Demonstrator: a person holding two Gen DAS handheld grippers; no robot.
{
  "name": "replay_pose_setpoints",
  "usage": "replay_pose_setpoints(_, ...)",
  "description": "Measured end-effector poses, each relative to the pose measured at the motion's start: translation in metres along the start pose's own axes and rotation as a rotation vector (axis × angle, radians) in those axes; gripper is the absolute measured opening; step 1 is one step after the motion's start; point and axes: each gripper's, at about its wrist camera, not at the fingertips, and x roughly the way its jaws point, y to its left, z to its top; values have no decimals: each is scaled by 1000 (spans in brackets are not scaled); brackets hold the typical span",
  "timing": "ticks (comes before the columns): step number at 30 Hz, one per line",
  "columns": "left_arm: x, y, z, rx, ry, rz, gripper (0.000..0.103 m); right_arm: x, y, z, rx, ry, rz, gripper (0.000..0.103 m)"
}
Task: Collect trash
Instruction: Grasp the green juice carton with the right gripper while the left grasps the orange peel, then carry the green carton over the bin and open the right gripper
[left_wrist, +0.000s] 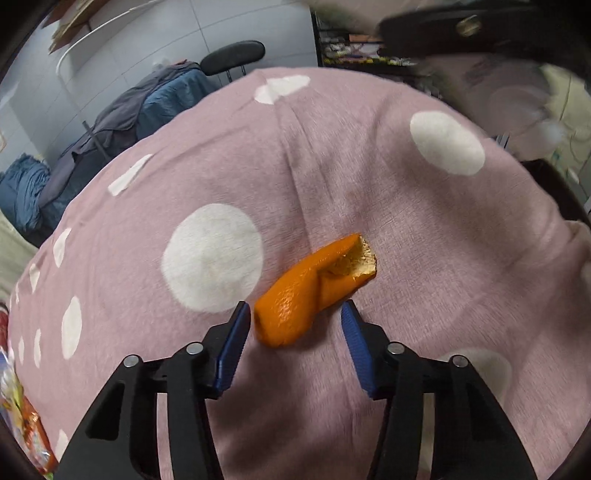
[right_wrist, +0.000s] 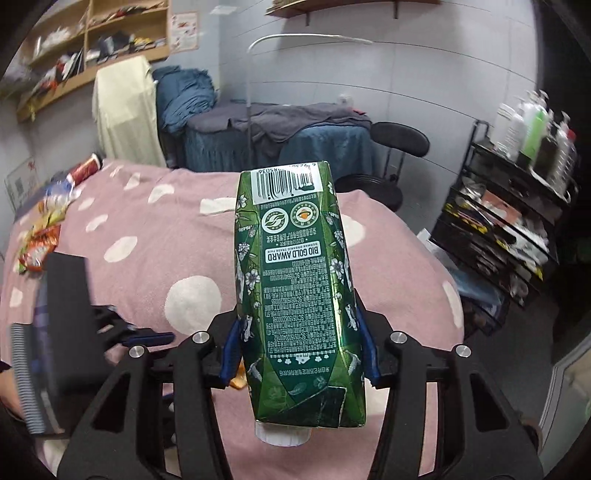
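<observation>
A curled orange peel (left_wrist: 291, 306) lies on the pink spotted blanket (left_wrist: 424, 258). My left gripper (left_wrist: 293, 310) straddles its near end, and a narrow gap shows between each blue pad and the peel, so it is open. My right gripper (right_wrist: 297, 325) is shut on a green drink carton (right_wrist: 295, 258), held lengthwise above the blanket (right_wrist: 147, 280) with its white cap towards the camera. In the right wrist view a sliver of the peel (right_wrist: 238, 380) shows beside the carton. The left gripper's black body and one blue finger (right_wrist: 151, 338) show at the left.
Colourful snack wrappers (right_wrist: 37, 251) lie at the blanket's far left edge, also seen in the left wrist view (left_wrist: 33, 435). A black wire rack (right_wrist: 498, 240) with bottles stands to the right. A black stool (right_wrist: 391, 147) and a blue-covered bed (right_wrist: 277, 144) stand behind.
</observation>
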Motion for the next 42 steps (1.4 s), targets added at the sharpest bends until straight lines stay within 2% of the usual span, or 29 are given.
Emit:
replay_pose_setpoints(5, 8, -3, 5, 32, 24, 21, 41, -26, -23, -13, 71, -29, -9, 51)
replay_pose_setpoints(7, 5, -6, 5, 43, 15, 27, 34, -35, -30, -19, 97, -40, -17, 51)
replay_pose_setpoints(11, -2, -8, 2, 13, 9, -13, 27, -46, -40, -31, 140, -45, -22, 51)
replay_pose_setpoints(13, -8, -6, 0, -5, -3, -28, 19, -53, -46, -38, 164, -47, -19, 51)
replay_pose_setpoints(17, -26, 3, -5, -91, -58, -78, 17, -67, -55, -50, 206, -62, -20, 51)
replay_pose_setpoints(27, -88, 5, -27, -254, -215, -122, 17, -102, -70, -81, 271, -88, -44, 51)
replay_pose_setpoints(33, -108, -6, -38, -305, -267, -151, 17, -123, -73, -103, 287, -100, -68, 51)
replay_pose_setpoints(42, -132, -38, -48, -313, -309, -199, 17, -149, -82, -132, 327, -105, -101, 51)
